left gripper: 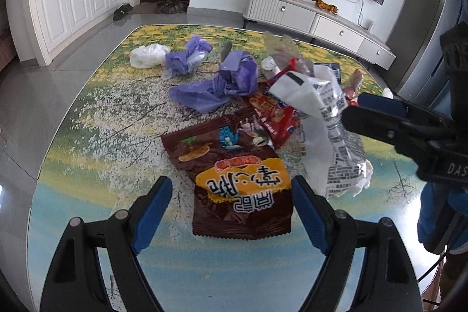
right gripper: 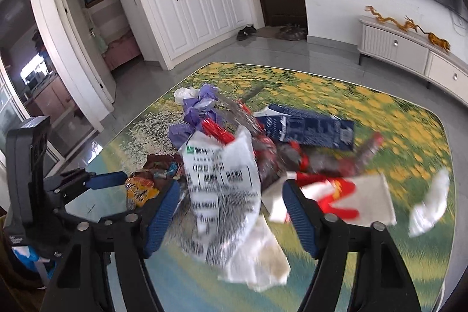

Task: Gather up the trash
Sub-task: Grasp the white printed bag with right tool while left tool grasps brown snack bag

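Your left gripper [left gripper: 231,195] stands open over the table's near edge, its blue pads either side of the brown snack bag [left gripper: 234,180], not pressing it. Your right gripper [right gripper: 231,203] has the white printed wrapper [right gripper: 228,186] between its pads; whether they press it cannot be told. The rest of the trash lies mid-table [left gripper: 87,136]: red wrappers [left gripper: 275,113] touching the brown bag, purple plastic bags [left gripper: 222,84] beyond, and a white bag [left gripper: 147,56] nearer the far edge.
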A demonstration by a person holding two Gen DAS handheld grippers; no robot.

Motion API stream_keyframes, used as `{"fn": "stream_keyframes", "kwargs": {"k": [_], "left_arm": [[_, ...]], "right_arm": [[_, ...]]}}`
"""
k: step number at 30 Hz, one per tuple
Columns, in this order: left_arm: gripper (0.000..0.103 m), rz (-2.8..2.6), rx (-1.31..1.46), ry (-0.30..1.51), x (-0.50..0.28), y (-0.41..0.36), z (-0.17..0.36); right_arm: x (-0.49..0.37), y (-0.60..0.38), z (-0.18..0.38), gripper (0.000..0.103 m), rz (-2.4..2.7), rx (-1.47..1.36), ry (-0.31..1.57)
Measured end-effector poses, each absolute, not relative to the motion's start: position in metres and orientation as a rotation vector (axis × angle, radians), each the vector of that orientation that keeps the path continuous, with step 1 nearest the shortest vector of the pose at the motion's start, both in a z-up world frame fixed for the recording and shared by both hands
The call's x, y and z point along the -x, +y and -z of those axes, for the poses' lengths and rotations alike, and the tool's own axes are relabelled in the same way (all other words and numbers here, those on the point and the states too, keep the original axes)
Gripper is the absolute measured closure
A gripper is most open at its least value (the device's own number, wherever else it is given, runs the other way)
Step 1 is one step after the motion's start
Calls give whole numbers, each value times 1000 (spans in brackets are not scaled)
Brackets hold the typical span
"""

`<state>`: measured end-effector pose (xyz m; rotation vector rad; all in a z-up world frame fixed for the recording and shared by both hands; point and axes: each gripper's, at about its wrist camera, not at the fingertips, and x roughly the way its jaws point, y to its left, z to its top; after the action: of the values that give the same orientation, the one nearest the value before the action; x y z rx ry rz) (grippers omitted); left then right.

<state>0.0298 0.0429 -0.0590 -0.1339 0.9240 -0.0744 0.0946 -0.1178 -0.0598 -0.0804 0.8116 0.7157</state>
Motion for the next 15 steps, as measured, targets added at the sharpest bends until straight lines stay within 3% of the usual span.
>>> {"fn": "stream_keyframes", "kwargs": {"k": [2,8,10,12,15], "left_arm": [[23,74,144,922,-30,44,60],[44,85,172,933,-29,46,63],[48,85,178,931,-27,47,63],[54,83,185,928,-25,49,63],[65,78,202,925,-22,54,62]], "right_arm": [[-97,-113,62,26,-719,96,810],[-98,-97,66,28,-722,152,810],[-97,-92,70,45,-715,176,824],[-95,-91,73,49,-711,185,828],[-92,-93,72,65,-722,165,823]]}}
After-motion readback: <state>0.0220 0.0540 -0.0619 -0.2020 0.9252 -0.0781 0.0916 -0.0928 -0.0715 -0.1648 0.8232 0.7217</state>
